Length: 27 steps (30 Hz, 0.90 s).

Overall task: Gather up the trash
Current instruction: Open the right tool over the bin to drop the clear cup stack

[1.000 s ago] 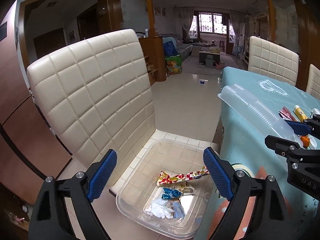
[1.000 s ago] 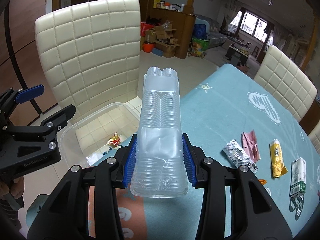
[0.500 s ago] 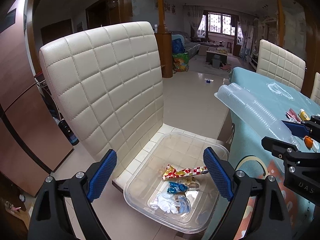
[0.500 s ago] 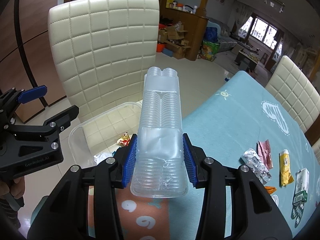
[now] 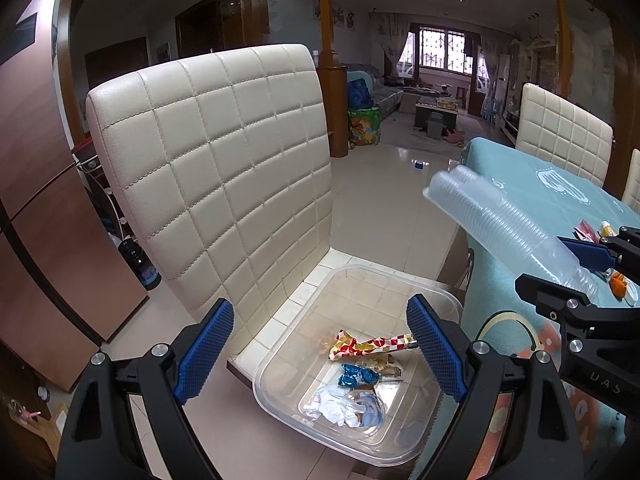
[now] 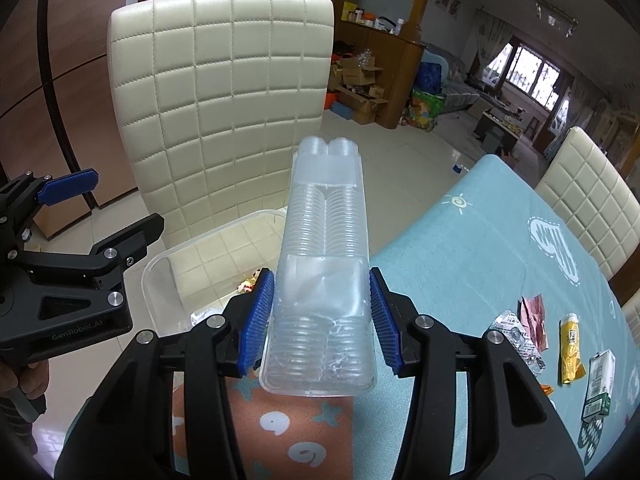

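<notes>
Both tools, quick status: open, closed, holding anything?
Left tool: open, holding nothing, above the clear bin on the chair.
Right tool: closed on the sleeve of plastic cups.

The cup sleeve (image 6: 326, 256) has apparently moved closer over the bin (image 5: 400, 292).

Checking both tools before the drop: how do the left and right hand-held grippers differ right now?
The left hand-held gripper is open and holds nothing; the right hand-held gripper is shut on the pack of clear plastic cups. The left one is over the clear bin on the chair; the right one is over the table edge. Both have blue pads.
</notes>
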Motion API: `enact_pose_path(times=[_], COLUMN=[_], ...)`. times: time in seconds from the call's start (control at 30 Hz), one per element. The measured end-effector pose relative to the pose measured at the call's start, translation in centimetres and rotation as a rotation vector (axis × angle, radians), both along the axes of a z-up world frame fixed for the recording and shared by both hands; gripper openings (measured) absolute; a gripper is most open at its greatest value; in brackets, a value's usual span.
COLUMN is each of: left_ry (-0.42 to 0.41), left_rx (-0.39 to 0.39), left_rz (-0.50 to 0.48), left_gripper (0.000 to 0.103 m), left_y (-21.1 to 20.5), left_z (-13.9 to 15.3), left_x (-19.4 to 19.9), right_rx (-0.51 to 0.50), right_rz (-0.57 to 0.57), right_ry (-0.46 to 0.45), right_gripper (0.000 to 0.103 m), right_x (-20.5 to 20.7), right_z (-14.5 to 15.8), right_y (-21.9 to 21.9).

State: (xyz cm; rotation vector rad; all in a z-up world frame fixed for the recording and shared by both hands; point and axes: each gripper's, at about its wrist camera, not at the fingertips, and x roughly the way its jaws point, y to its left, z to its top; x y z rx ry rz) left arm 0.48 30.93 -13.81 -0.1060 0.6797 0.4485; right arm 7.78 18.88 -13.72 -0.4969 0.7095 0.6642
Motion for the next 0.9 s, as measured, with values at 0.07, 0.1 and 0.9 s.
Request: enact_pose_path(times=[0.07,0.1,0.9], left_ry=[-0.001,0.0,-0.013], left_rx=[-0.004,-0.007,0.051], left_rz=[0.001,0.0,-0.183], left_gripper=[0.086,0.086,0.086], left_y=[0.1,0.1,-9.1], left_z=[0.0,0.0,3.1], left_x=[0.0,-0.1,1.8], right_rx=[-0.002,0.003,0.068], right_rz=[-0.009,-0.017,-0.201], right_ry=[-0.006,-0.014,-0.064], right_gripper=[0.061,0.067,0.067], right_x=[0.0,0.0,0.1], right_z=[0.1,0.2,3.0], right_y=[-0.2,-0.3,-11.7])
